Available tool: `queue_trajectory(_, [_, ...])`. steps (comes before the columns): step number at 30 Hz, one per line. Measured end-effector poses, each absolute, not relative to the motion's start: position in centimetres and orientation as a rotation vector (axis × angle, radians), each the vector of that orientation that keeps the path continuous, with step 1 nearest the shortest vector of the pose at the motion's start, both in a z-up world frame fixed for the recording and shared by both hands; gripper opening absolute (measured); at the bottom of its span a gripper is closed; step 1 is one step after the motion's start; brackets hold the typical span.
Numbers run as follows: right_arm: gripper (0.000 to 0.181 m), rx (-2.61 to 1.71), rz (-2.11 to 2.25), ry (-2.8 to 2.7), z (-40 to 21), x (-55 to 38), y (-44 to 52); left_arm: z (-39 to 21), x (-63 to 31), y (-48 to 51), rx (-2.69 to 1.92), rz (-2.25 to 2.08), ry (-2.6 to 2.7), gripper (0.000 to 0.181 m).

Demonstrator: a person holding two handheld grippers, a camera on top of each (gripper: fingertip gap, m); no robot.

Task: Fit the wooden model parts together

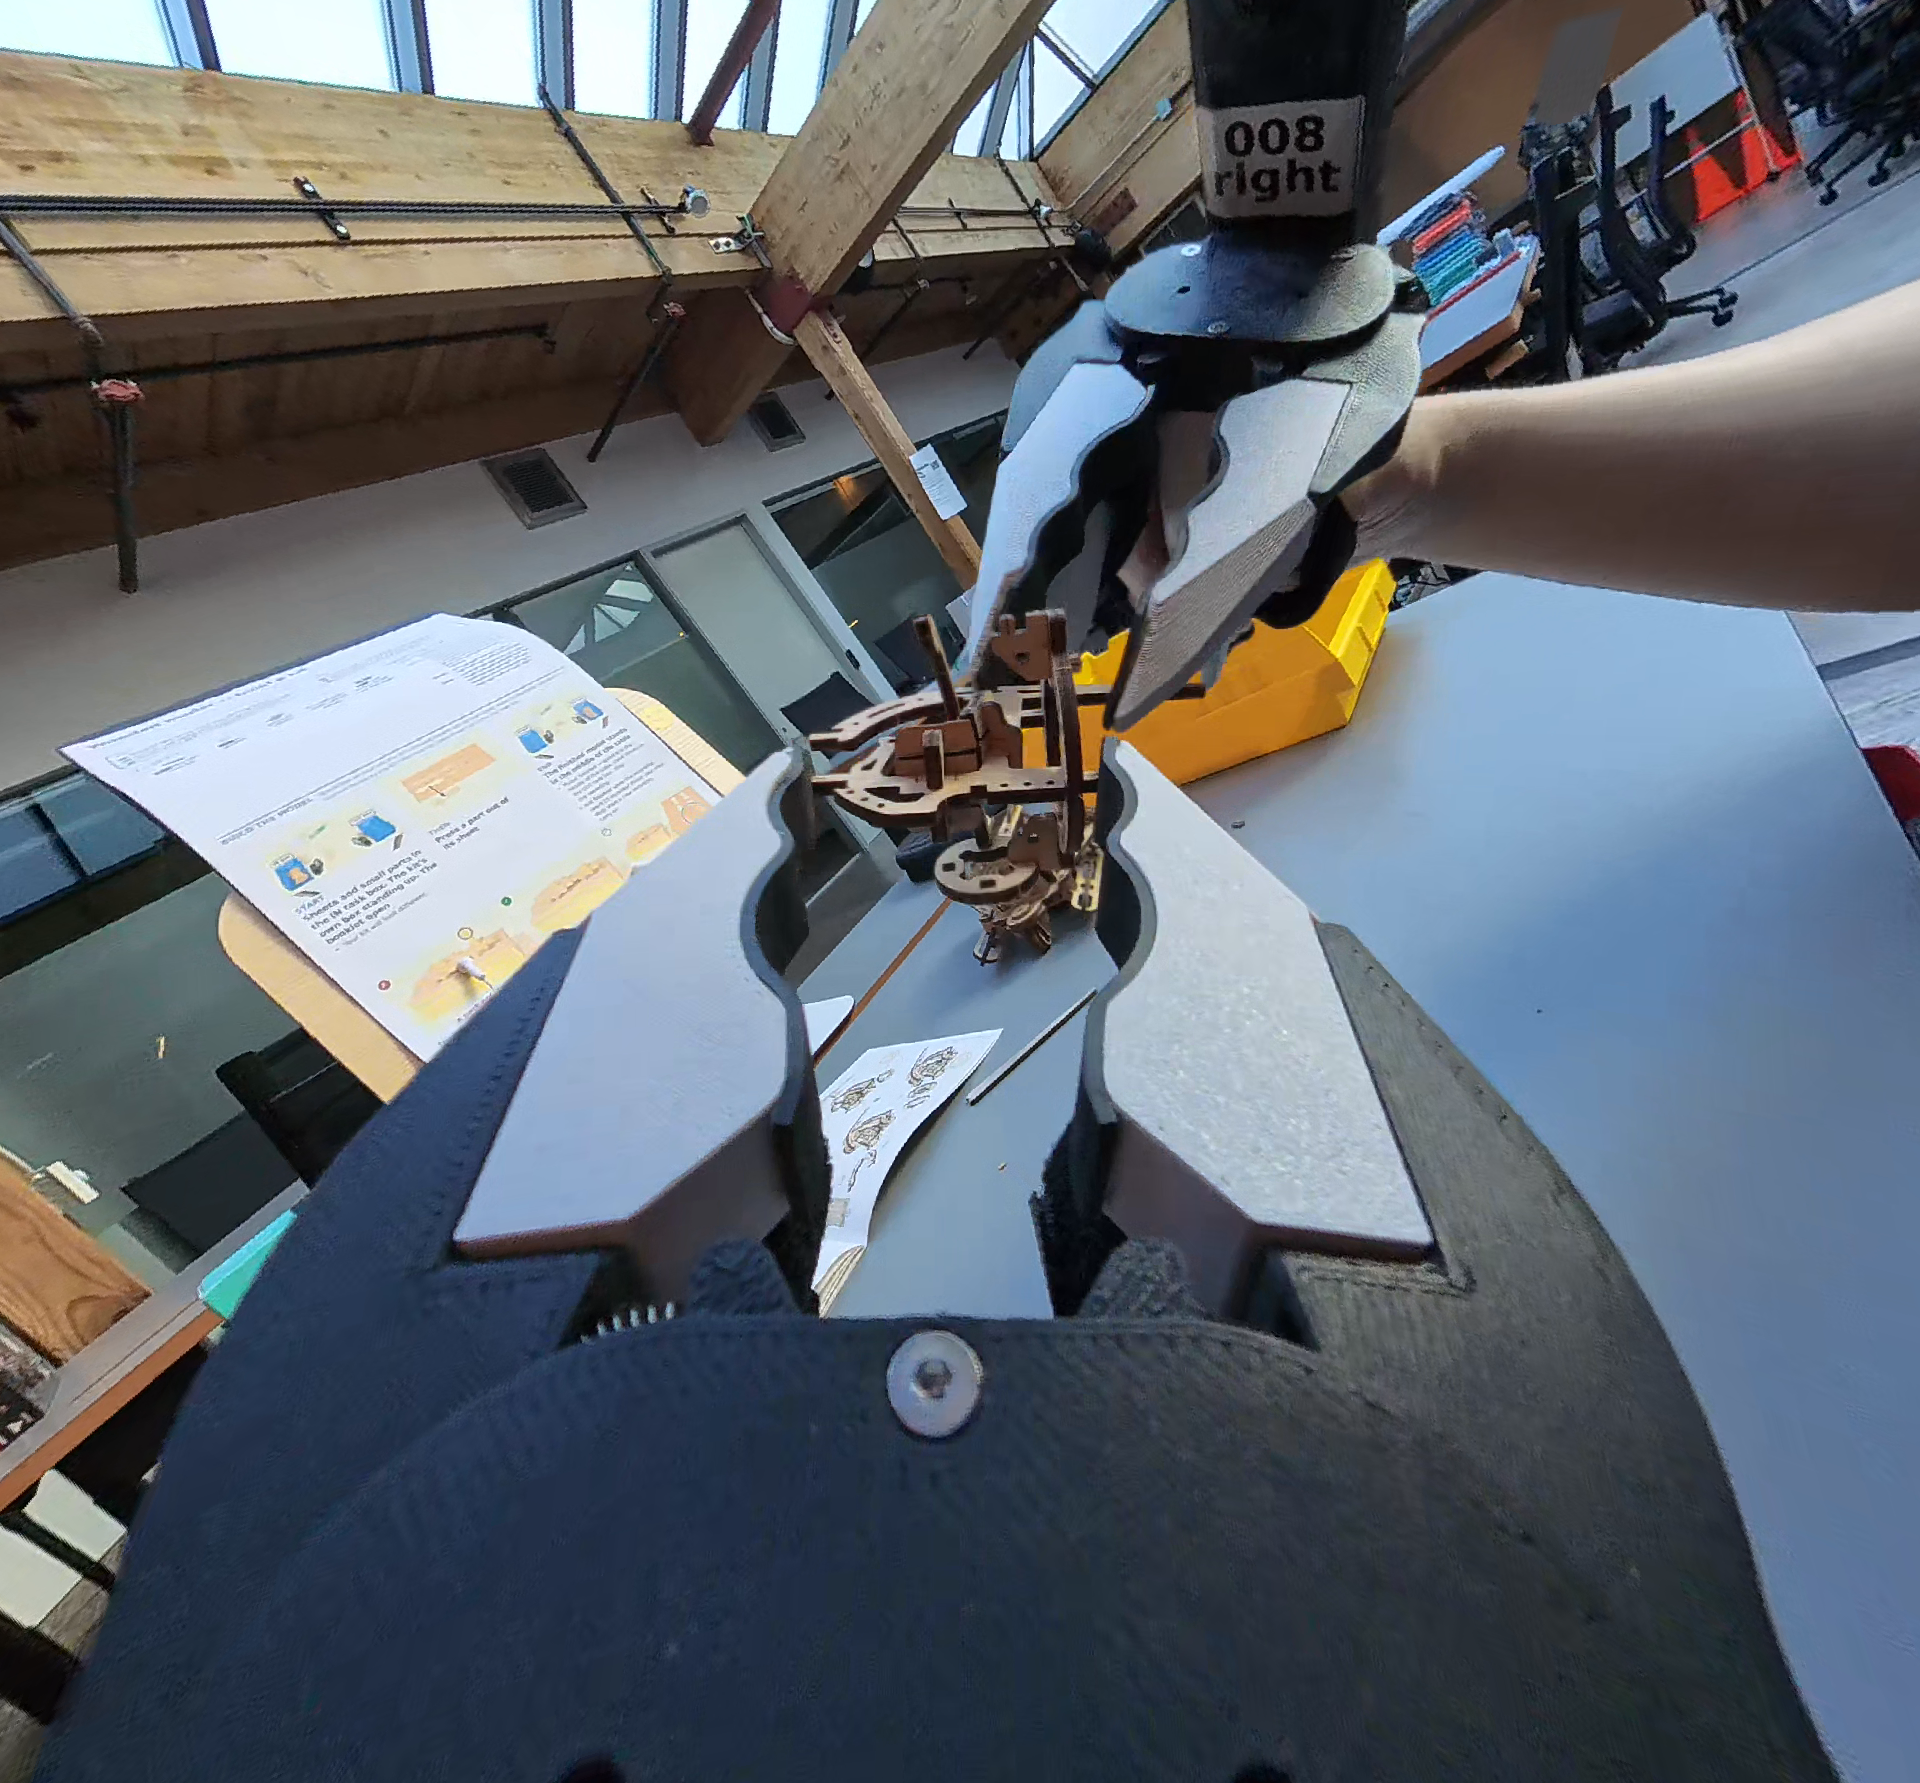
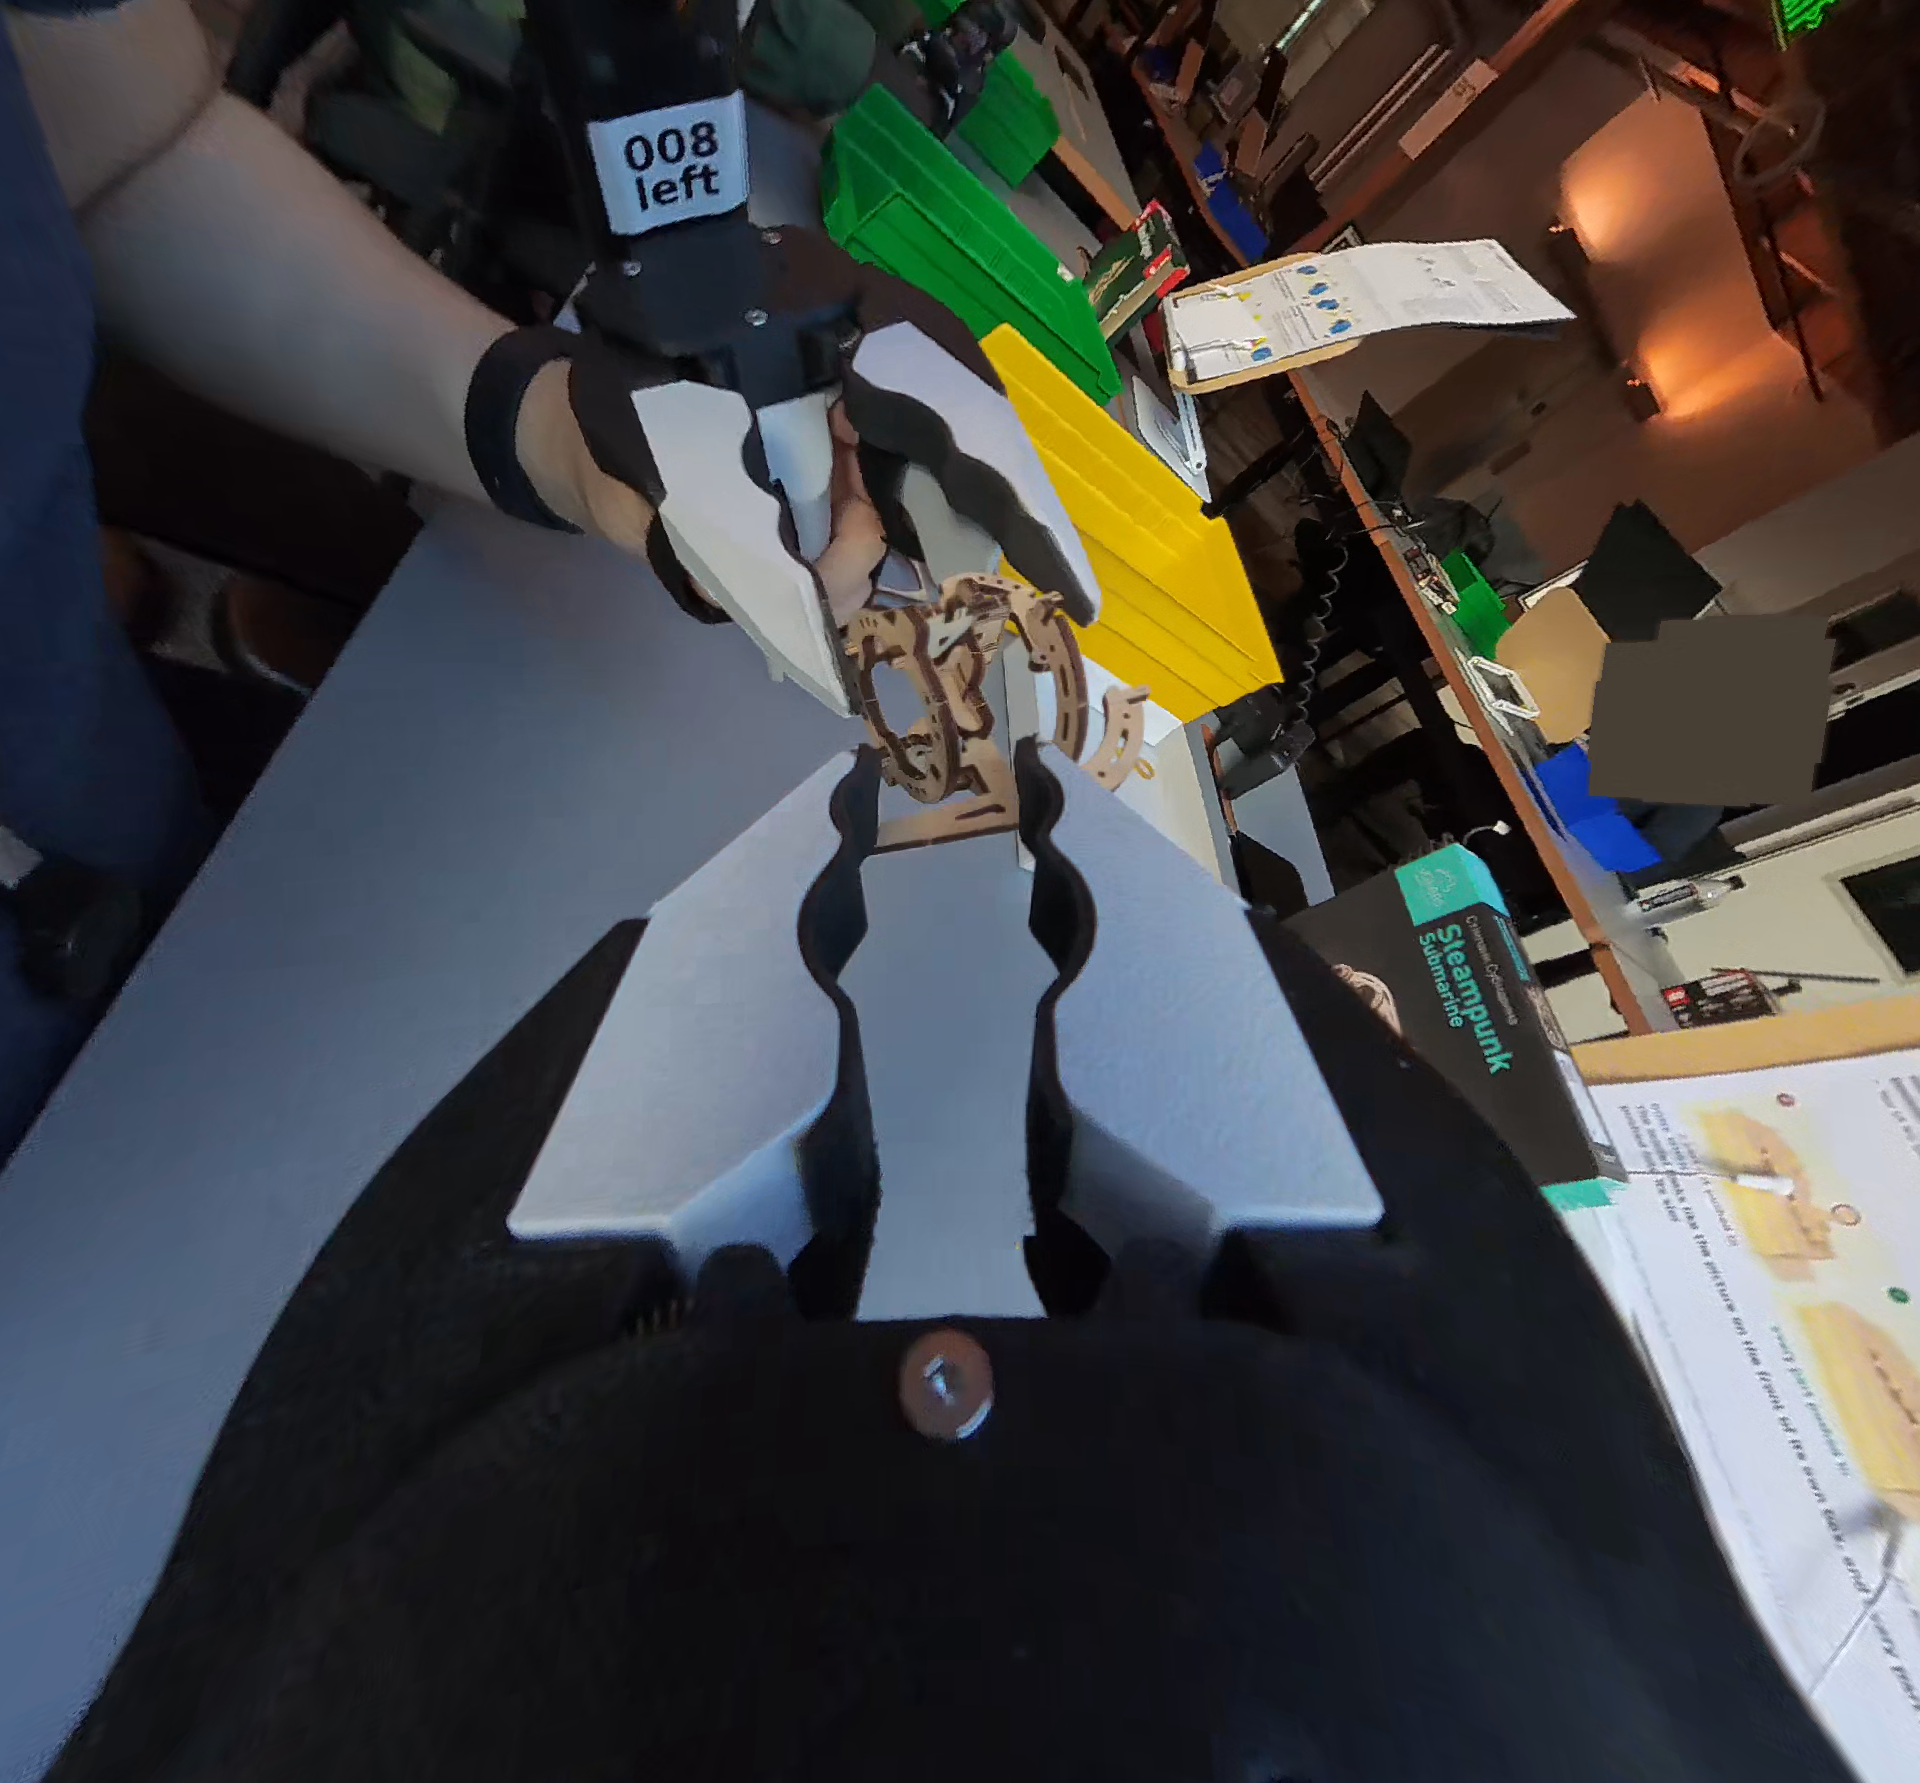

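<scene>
Your left tool (image 1: pixel 954 777) grips the wooden model (image 1: pixel 966 757) above the counter (image 1: pixel 1558 902), steadying it — so your right tool (image 2: pixel 940 777), gaping beside its top, can likely press a part home.

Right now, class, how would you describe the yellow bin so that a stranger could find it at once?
Start at the grey table, and look past the wooden model to the far edge. The yellow bin sits there, behind the right claw. In the right wrist view, green bins lie beyond it; only this one is yellow.
</scene>
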State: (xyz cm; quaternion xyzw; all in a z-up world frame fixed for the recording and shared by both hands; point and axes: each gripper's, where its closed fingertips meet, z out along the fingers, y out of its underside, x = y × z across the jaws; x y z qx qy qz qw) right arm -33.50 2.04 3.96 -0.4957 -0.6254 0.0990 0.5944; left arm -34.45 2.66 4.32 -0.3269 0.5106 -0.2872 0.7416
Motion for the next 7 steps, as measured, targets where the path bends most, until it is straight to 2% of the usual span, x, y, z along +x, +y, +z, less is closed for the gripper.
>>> queue_trajectory(7, [0.025,-1.14,0.02,-1.626,3.27,-33.17,2.17,3.74,-33.97,2.6,-0.733,-0.608,1.175,0.053])
